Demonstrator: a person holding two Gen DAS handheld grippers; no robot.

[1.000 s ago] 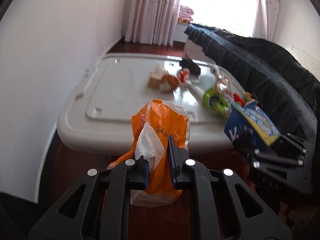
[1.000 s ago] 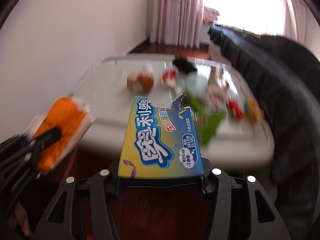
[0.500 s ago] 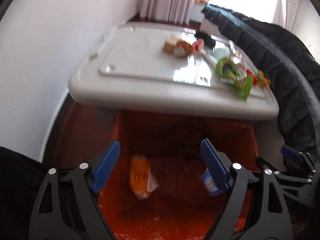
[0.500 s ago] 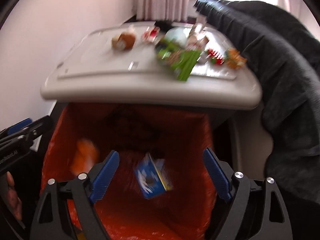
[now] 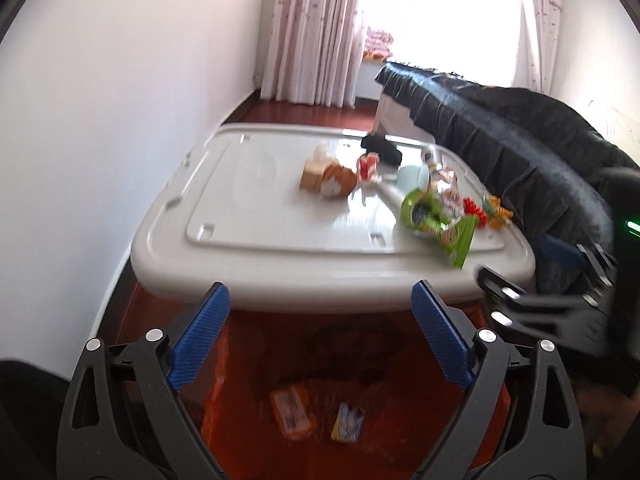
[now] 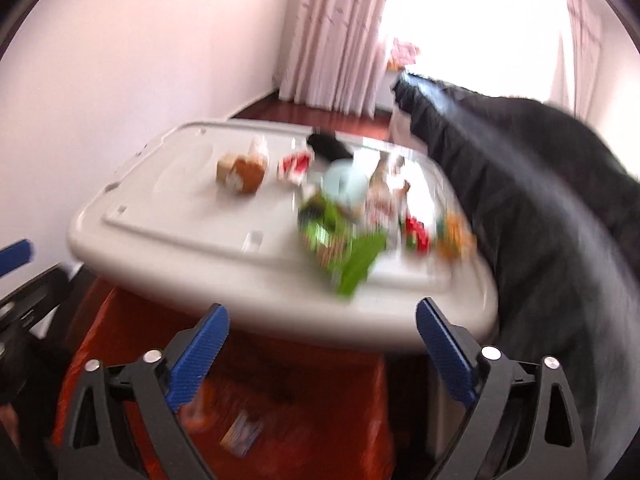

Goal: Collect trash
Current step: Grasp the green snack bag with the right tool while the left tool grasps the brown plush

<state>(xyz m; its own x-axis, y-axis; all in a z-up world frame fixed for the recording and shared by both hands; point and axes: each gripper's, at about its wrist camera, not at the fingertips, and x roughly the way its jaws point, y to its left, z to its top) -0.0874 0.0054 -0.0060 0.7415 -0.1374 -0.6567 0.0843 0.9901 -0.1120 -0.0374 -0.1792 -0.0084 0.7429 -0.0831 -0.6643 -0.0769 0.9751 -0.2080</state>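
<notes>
The left gripper [image 5: 320, 334] hangs over the open mouth of an orange plastic bin liner [image 5: 212, 420], its blue-padded jaws spread wide with nothing between them. The right gripper [image 6: 322, 354] is beside it, over the same orange liner [image 6: 100, 320], and its jaws are likewise spread wide and hold nothing; in the left wrist view it shows as a blurred black frame at the right edge [image 5: 552, 304]. Down inside the liner lie an orange plastic wrapper with a white label [image 5: 291, 411] and, just beside it to the right, a small blue and yellow snack box [image 5: 347, 427]; the right wrist view shows the same box [image 6: 242, 434] through heavy blur. Beyond the bin stands a pale grey plastic table [image 5: 256, 208] with rounded corners. More litter sits on it: a brown and white crumpled wrapper [image 5: 329, 178] toward the middle, a small red and white packet [image 5: 368, 166] just to its right, a pale blue cup [image 5: 412, 176] near that, a black object [image 5: 382, 148] at the far edge, and a green crinkled snack bag [image 5: 440, 224] near the front right corner, with small red and orange scraps [image 5: 486, 210] beside it. A dark quilted cover [image 5: 520, 140] drapes over furniture along the table's right side. Pink striped curtains [image 5: 316, 28] hang at the bright window behind, and a white wall [image 5: 100, 100] runs along the left.
</notes>
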